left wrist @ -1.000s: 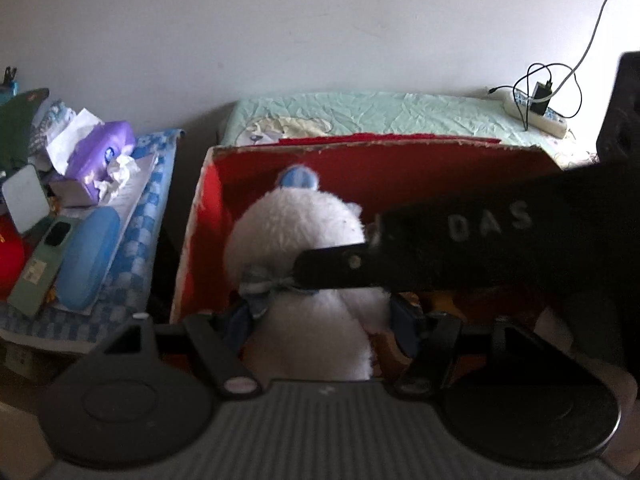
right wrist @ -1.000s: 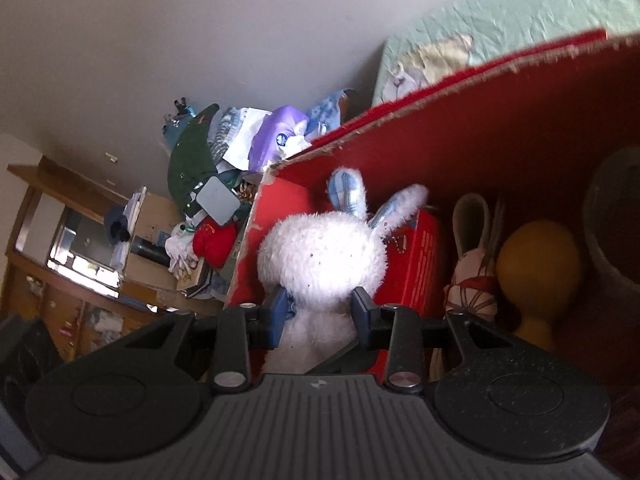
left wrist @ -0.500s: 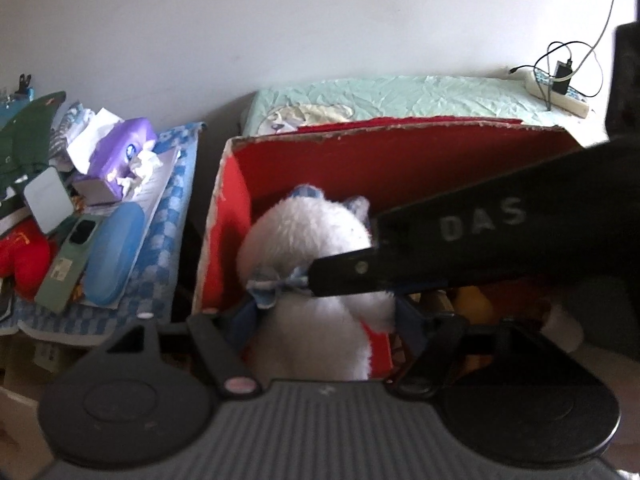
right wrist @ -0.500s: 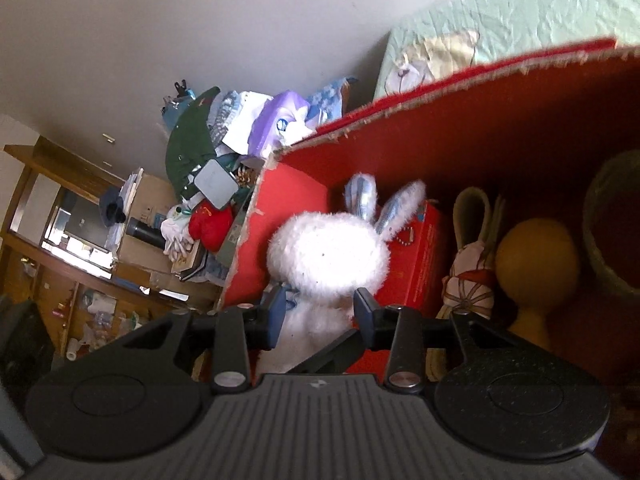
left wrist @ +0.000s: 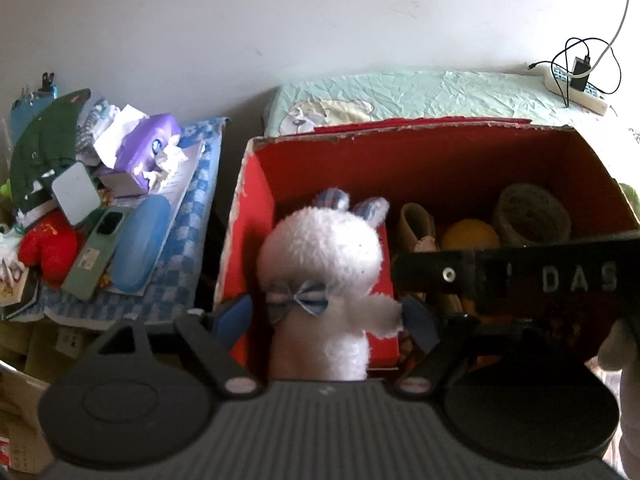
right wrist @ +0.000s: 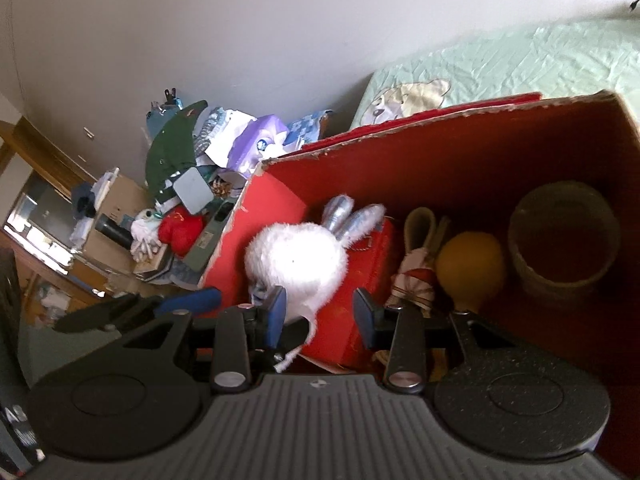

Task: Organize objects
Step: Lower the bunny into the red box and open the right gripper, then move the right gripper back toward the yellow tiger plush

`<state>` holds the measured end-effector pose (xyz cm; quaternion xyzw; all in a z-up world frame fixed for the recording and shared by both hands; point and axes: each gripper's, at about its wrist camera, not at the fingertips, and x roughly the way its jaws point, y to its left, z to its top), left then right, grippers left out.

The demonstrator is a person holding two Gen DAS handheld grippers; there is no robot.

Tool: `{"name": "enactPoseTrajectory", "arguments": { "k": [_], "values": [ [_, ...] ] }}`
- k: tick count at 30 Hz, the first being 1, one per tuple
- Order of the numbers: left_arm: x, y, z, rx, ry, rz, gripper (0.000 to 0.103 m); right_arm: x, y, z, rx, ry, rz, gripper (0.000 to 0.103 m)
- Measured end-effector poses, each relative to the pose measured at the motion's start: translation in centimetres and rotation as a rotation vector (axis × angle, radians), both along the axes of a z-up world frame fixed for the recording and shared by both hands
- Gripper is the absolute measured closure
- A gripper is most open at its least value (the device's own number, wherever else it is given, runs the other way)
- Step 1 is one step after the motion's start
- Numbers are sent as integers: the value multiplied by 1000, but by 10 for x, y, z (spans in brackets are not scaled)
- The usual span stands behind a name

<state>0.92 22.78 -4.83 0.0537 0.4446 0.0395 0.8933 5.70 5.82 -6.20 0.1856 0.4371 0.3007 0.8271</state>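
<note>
A white plush rabbit (left wrist: pixel 320 264) with blue checked ears and a blue bow at its neck is seen standing upright in the left end of a red cardboard box (left wrist: pixel 440 160), low in the middle of the left wrist view. Behind it a flat red packet (right wrist: pixel 360 280) is propped against the box's left side.

The rabbit's body is framed by the left gripper (left wrist: pixel 325 316), whose blue fingers (left wrist: pixel 236 312) are spreading apart; a clear gap is seen on each side, so the toy is between them but not pressed. In the right wrist view the right gripper (right wrist: pixel 318 308) is placed low in the frame with its fingers (right wrist: pixel 276 312) set a moderate way apart around the rabbit's lower edge; whether they touch the fur cannot be told. Its black body, marked with pale letters, is seen crossing the right side of the left wrist view.

To the right of the rabbit, a small tan doll (right wrist: pixel 416 272), a yellow ball (right wrist: pixel 468 268) and a woven basket (right wrist: pixel 564 248) are lined along the box floor. Behind the box, a bed with a pale green sheet (left wrist: pixel 420 96) is visible. At the left of the frame, a bench covered by a blue checked cloth (left wrist: pixel 180 240) is piled with a purple tissue pack (left wrist: pixel 148 144), a blue case (left wrist: pixel 136 244), a green phone (left wrist: pixel 96 252) and a red soft toy (left wrist: pixel 48 248).
</note>
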Motion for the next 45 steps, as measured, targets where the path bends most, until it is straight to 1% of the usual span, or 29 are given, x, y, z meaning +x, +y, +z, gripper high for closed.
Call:
{"name": "enactPoseTrajectory", "arguments": {
  "k": [3,7,12,15,20,23,26,29,31,35,38,41,45],
  "values": [
    [-4,-3,5,5,-4,4,19,-8,-5,4,-27,-30,-18,62],
    [-7,-10,10,28,-10,4,16,-17,-15,10,-33,-58,-41,62],
    [-7,-20,16,21,-10,-9,16,-30,-31,18,-34,-93,-84,62],
    [-6,-33,20,18,-12,-35,16,-36,-43,24,-36,-110,-109,62],
    [-7,-62,26,26,-13,-68,16,-44,-67,31,-76,-147,-137,62],
    [-8,-82,28,27,-8,-73,16,-47,-87,33,-93,-149,-159,62],
    [-9,-105,30,21,2,-90,16,-51,-112,33,-83,-146,-184,62],
    [-11,-130,32,41,-3,-107,16,-54,-136,34,-94,-146,-203,62],
    [-9,-147,32,30,6,-118,16,-56,-152,36,-107,-147,-223,61],
    [-8,-185,36,28,3,-163,16,-62,-186,37,-110,-144,-264,61],
    [-7,-213,39,29,-4,-203,16,-68,-210,38,-140,-155,-304,61],
    [-4,-241,39,32,-1,-240,16,-75,-234,36,-161,-157,-348,61],
    [-3,-276,37,38,7,-295,16,-85,-266,36,-165,-150,-400,61]
  ]
}}
